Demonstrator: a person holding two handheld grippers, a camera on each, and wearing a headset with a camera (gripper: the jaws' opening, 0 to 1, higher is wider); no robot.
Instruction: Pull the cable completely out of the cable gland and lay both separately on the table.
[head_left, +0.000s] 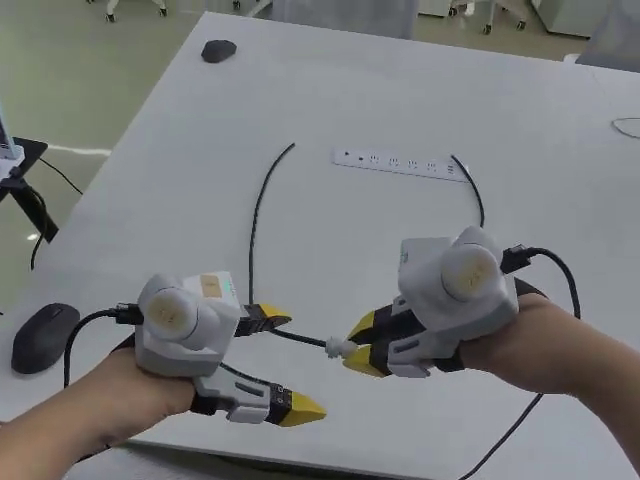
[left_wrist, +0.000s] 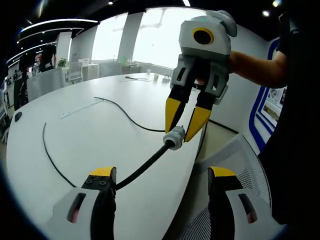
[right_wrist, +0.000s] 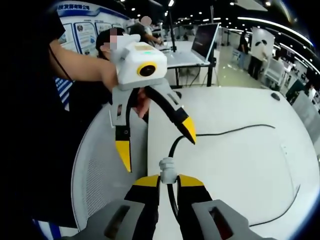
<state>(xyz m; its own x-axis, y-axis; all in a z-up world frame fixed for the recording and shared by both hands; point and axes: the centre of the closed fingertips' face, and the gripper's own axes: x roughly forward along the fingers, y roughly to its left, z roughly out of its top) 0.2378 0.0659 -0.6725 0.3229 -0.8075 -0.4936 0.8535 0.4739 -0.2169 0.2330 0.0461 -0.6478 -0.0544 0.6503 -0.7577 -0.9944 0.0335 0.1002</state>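
So the right gripper (head_left: 362, 345) is pinched tight on the white cable gland (head_left: 340, 348), over by the near edge of the white table (head_left: 400, 90). The left gripper (head_left: 305, 365) is spread wide, and the black cable (head_left: 255, 225) runs right beside one of its jaws, not clamped. The cable sits in the gland and trails across the table, with its far end near a power strip (head_left: 395, 162).

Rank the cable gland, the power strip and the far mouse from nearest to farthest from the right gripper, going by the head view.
1. cable gland: held in the right gripper's jaws.
2. power strip: farther out, ahead of that gripper.
3. far mouse: farthest, away to the left.
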